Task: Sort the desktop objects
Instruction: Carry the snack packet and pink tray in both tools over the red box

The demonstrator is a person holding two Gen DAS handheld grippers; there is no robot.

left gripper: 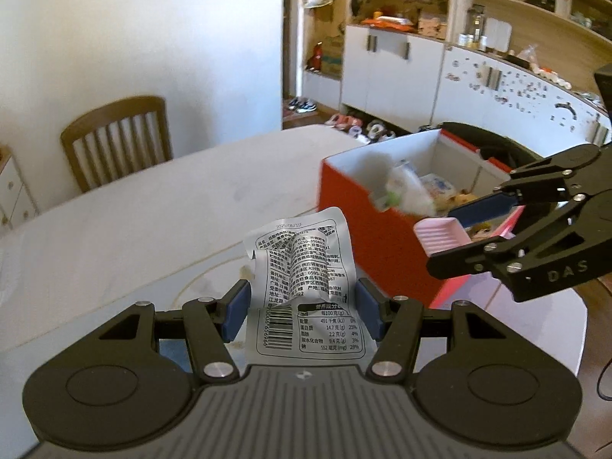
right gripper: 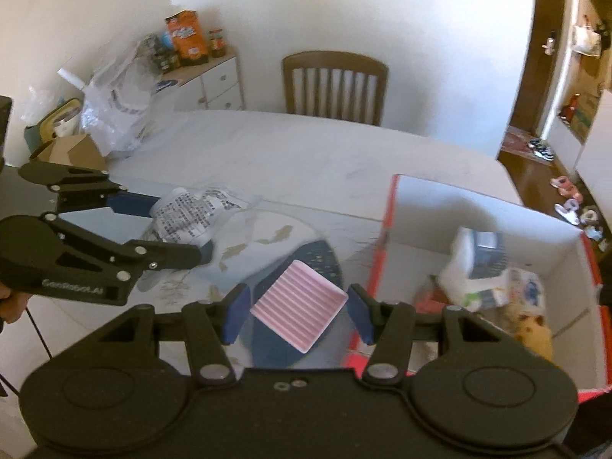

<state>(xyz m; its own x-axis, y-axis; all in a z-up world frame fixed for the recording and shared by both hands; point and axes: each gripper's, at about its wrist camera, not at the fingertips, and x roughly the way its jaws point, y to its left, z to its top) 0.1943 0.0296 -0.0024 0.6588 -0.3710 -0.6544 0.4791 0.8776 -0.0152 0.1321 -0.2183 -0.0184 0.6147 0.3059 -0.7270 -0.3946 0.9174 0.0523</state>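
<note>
A crumpled silver snack packet (left gripper: 302, 267) with black print and a barcode stands between the blue pads of my left gripper (left gripper: 302, 302), which is shut on it above the white table (left gripper: 153, 210). In the right wrist view, my right gripper (right gripper: 299, 311) is shut on a pink ribbed square dish (right gripper: 300, 302), held by two opposite corners. The red box (left gripper: 352, 222) with a white inside stands to the right, holding several items. From the left wrist view, the right gripper (left gripper: 443, 237) carries the pink dish (left gripper: 440, 235) at the box's near corner. The left gripper (right gripper: 178, 227) and packet (right gripper: 195, 214) show at left.
A wooden chair (right gripper: 332, 84) stands at the table's far side. Plastic bags (right gripper: 114, 103) and a cardboard box (right gripper: 69, 149) crowd the far left end. The red box (right gripper: 386, 229) holds a white carton (right gripper: 482, 267) and snack packs. Cabinets (left gripper: 382, 72) line the room behind.
</note>
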